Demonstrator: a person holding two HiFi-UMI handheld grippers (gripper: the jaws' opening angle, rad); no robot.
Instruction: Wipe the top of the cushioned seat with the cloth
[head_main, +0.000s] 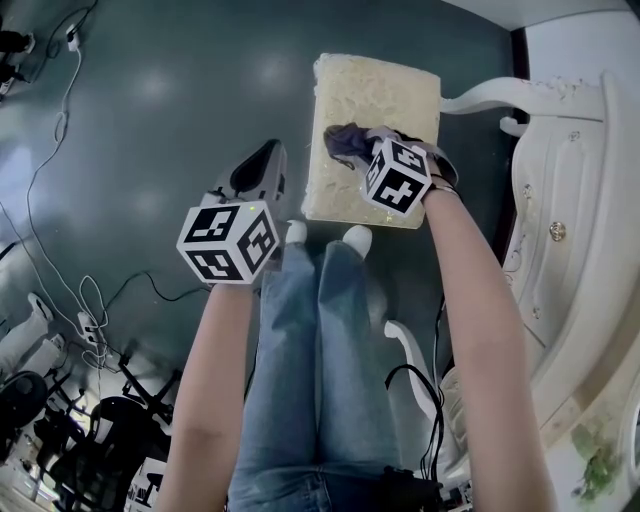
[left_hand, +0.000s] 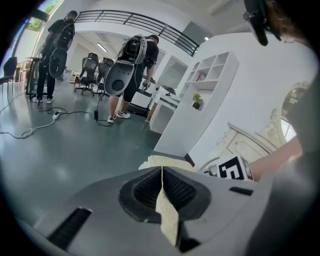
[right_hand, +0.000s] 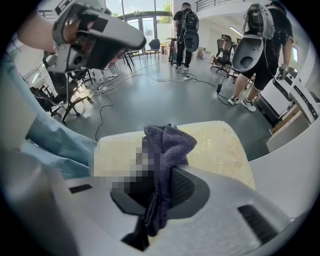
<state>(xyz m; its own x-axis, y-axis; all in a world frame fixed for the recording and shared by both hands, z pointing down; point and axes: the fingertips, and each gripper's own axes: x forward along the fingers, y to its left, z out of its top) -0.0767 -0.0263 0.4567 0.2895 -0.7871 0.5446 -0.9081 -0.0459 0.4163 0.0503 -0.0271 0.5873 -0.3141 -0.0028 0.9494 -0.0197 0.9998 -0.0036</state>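
Since wiping takes one tool: clamping cloth (right_hand: 169, 142) in right gripper (right_hand: 159, 187) on cushioned seat (head_main: 385, 95); parking left gripper (left_hand: 161, 175) closed, empty, at seat's 8 o'clock.

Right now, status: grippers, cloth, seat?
Right gripper shut on cloth, over cushioned seat top. Left gripper shut, empty, beside the seat. Nothing else on it.
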